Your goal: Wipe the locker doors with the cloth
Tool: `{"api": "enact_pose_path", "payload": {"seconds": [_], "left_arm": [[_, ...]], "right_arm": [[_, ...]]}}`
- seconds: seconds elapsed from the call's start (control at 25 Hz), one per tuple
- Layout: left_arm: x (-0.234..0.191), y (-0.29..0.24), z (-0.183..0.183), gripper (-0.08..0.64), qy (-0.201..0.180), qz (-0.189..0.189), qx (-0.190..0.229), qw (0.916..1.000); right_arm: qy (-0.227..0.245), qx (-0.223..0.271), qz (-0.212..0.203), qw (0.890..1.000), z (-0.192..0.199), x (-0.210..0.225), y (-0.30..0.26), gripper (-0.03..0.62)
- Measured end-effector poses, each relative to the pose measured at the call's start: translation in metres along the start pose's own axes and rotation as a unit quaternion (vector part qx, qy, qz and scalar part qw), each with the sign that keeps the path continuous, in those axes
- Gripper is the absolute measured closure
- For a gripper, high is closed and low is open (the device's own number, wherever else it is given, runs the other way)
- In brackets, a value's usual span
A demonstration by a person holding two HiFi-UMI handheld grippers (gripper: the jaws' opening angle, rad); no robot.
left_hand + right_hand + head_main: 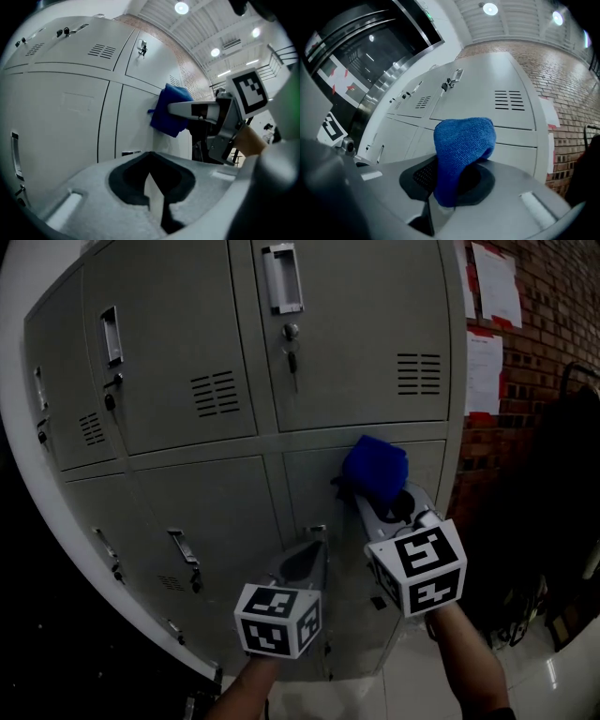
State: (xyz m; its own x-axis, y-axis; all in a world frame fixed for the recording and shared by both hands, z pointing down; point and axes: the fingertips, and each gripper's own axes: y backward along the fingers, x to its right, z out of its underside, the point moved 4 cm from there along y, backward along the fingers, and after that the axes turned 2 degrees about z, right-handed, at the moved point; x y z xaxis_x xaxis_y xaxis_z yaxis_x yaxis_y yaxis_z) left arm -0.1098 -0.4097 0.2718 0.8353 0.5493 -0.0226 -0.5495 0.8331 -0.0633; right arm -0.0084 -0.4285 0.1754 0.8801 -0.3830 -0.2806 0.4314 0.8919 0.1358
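**Blue cloth at lower locker door**

The right gripper (367, 495) has its jaws clamped on a bunched blue cloth (375, 468), which lies against the top of the lower right locker door (427, 470) of the grey lockers (187, 343). The left gripper (305, 563) hangs lower, just beside it, jaws together and empty. A brick wall (553, 324) stands to the right.

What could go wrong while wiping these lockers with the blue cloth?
The right gripper pinches the fluffy blue cloth by only one end in its jaws, so it might slip out. Higher up, the small key hanging from the lock on a grey metal locker door could snag it.
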Motion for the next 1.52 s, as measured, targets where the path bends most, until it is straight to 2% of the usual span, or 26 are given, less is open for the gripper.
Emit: {"api": "enact_pose_path", "payload": {"seconds": [0.44, 0.6, 0.72, 0.84, 0.96, 1.28, 1.52], "left_arm": [[0.016, -0.018, 0.005, 0.56, 0.005, 0.037, -0.001, 0.9993], [0.015, -0.016, 0.008, 0.56, 0.008, 0.038, -0.003, 0.9993], [0.012, -0.011, 0.007, 0.56, 0.009, 0.035, -0.001, 0.9993], [0.007, -0.005, 0.005, 0.558, 0.004, 0.027, 0.004, 0.9996], [-0.003, 0.004, 0.002, 0.56, -0.004, 0.01, 0.011, 0.9999], [-0.034, 0.032, 0.003, 0.558, -0.014, -0.04, 0.019, 0.9989], [-0.041, 0.041, 0.009, 0.558, -0.009, -0.046, 0.013, 0.9988]], "right_arm": [[-0.019, -0.03, 0.12, 0.992, 0.023, 0.082, 0.042, 0.523], [-0.014, -0.042, 0.131, 0.99, 0.026, 0.091, 0.045, 0.523], [-0.012, -0.04, 0.131, 0.99, 0.023, 0.081, 0.05, 0.523], [-0.015, -0.02, 0.109, 0.994, 0.018, 0.051, 0.051, 0.523], [-0.018, -0.003, 0.067, 0.998, 0.019, 0.008, 0.04, 0.523], [-0.035, 0.002, -0.033, 0.999, 0.043, -0.084, -0.005, 0.523], [-0.037, -0.015, -0.058, 0.998, 0.059, -0.113, -0.027, 0.523]]}}
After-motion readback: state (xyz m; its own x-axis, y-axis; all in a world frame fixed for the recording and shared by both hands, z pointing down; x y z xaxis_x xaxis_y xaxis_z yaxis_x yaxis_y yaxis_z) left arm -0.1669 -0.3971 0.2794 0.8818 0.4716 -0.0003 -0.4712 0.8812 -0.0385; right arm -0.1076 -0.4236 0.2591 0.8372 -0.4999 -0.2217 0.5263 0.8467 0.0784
